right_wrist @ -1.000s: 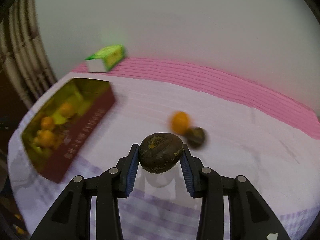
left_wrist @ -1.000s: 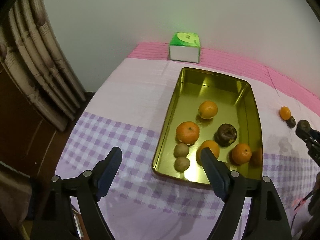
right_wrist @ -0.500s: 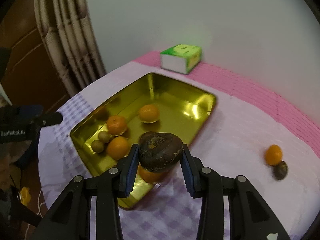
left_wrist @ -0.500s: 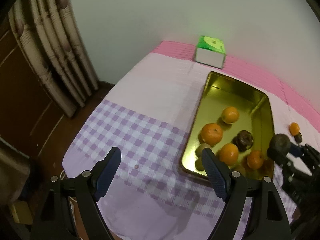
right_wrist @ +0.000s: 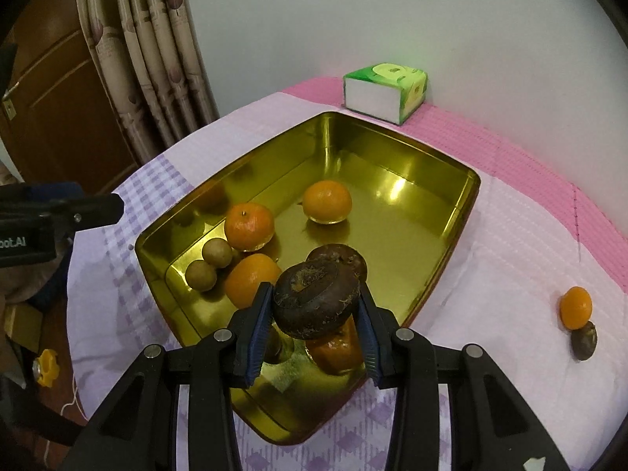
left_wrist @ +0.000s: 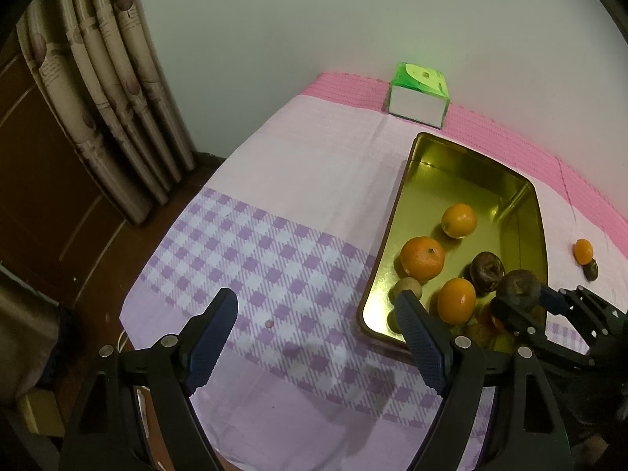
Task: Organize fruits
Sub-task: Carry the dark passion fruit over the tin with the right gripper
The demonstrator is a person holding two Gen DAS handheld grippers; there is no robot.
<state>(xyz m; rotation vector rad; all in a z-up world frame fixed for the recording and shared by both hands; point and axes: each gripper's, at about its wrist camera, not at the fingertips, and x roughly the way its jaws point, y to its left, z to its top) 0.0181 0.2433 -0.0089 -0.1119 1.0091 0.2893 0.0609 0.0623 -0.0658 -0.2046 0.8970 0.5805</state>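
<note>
My right gripper (right_wrist: 314,314) is shut on a dark brown fruit (right_wrist: 316,299) and holds it above the near end of the gold tray (right_wrist: 392,145). The tray holds several oranges (right_wrist: 327,201), two small tan fruits (right_wrist: 216,253) and another dark fruit (right_wrist: 345,259). An orange (right_wrist: 575,307) and a small dark fruit (right_wrist: 584,340) lie on the cloth to the right. My left gripper (left_wrist: 318,325) is open and empty over the checked cloth, left of the tray (left_wrist: 396,212). The right gripper (left_wrist: 522,298) and its dark fruit (left_wrist: 518,284) show there too.
A green tissue box (right_wrist: 386,92) stands behind the tray by the wall. Curtains (right_wrist: 157,47) and a wooden door (right_wrist: 51,90) are at the left, past the table edge. A yellow knob (right_wrist: 45,367) lies low at the left.
My right gripper has carried the dark fruit from the cloth on the right to above the tray's near end. My left gripper has drawn back to the left of the tray.
</note>
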